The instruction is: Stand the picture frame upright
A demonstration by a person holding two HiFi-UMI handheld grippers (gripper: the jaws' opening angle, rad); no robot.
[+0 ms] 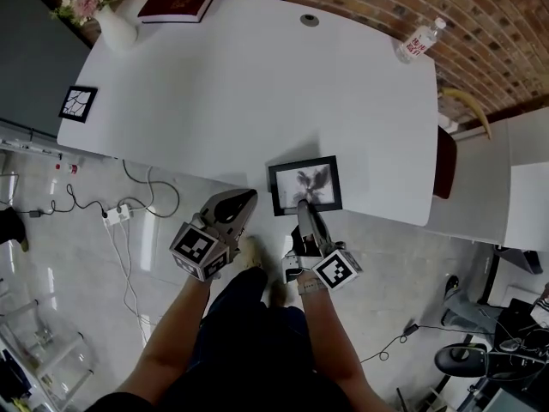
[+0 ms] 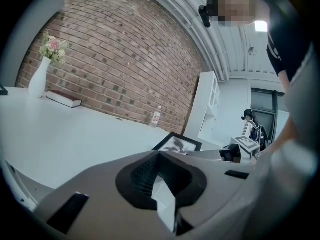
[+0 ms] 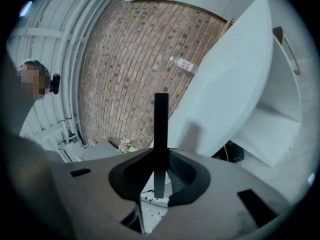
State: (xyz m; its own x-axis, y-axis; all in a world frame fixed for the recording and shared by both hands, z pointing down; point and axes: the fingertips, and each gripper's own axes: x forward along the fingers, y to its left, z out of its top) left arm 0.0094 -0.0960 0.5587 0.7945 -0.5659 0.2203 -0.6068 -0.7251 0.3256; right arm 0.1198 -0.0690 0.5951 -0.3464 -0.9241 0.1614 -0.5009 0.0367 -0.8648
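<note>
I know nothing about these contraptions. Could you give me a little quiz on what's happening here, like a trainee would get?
1. What is the right gripper clamped on? A) a mug B) the picture frame C) a spoon
2. True or false: the left gripper has its jaws wide open.
3. Fill in: on the white table, the flower vase stands beside a dark red ____.
Key: 1 B; 2 false, they are shut with nothing held; 3 book.
</note>
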